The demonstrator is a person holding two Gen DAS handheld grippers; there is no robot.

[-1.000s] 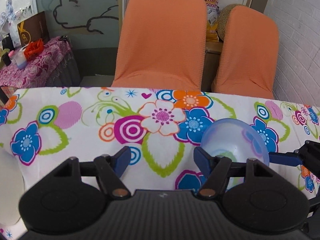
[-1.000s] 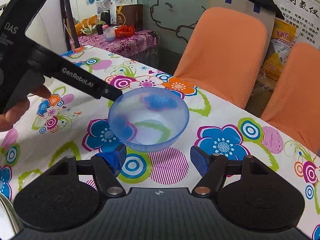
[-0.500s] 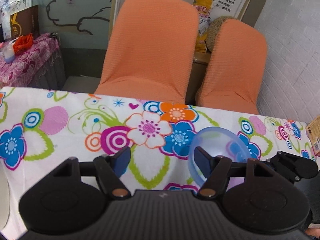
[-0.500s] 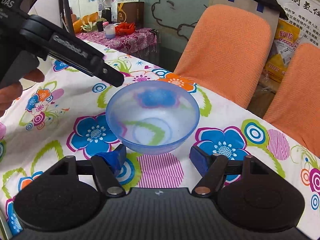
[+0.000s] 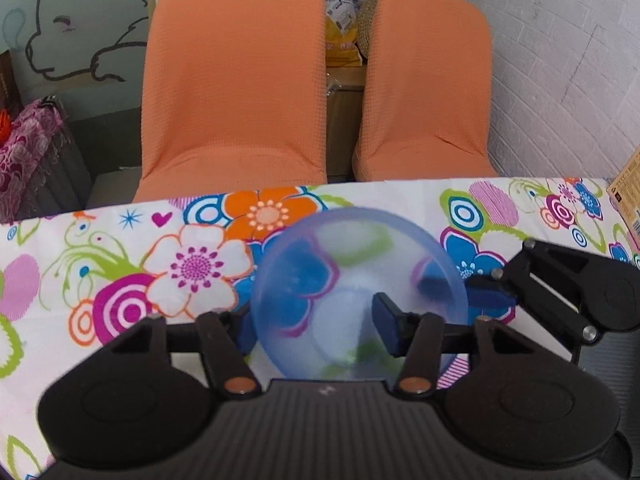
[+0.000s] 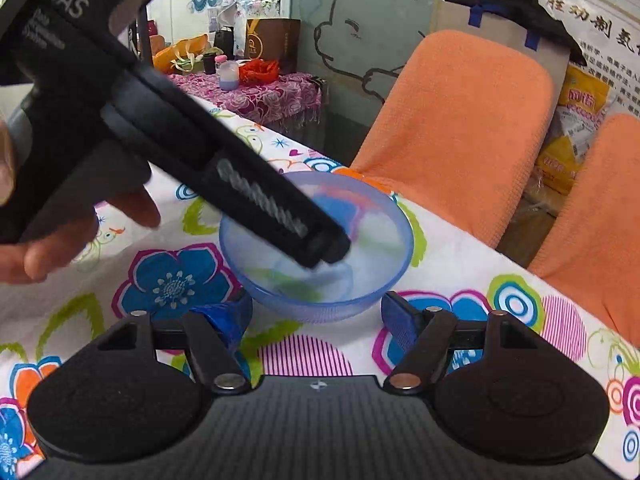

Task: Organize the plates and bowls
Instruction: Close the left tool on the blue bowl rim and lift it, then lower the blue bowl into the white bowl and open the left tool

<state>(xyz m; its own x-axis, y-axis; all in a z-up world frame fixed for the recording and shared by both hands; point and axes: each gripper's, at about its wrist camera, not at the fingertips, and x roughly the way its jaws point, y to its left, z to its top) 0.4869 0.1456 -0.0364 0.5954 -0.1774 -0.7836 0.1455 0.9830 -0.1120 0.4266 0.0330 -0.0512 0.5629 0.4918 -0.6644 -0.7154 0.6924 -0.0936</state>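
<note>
A translucent blue bowl (image 5: pixel 352 280) stands upright on the flowered tablecloth (image 5: pixel 120 280). My left gripper (image 5: pixel 316 326) is open, with the bowl's near-left rim between its fingers: one finger is inside the bowl and one outside. In the right wrist view the left gripper's fingertips (image 6: pixel 324 244) reach down into the blue bowl (image 6: pixel 360 280). My right gripper (image 6: pixel 316 320) is open and empty just in front of the bowl. It also shows in the left wrist view (image 5: pixel 568 280) at the bowl's right side.
Two orange chairs (image 5: pixel 236 80) stand against the table's far edge. A white brick wall (image 5: pixel 560 60) is at the right. A small side table with a purple cloth (image 6: pixel 256 92) and clutter stands at the far left. A box corner (image 5: pixel 626 196) sits at the table's right.
My left gripper has moved right and forward until its fingers straddle the bowl's rim. The bowl and my right gripper have stayed about where they were.
</note>
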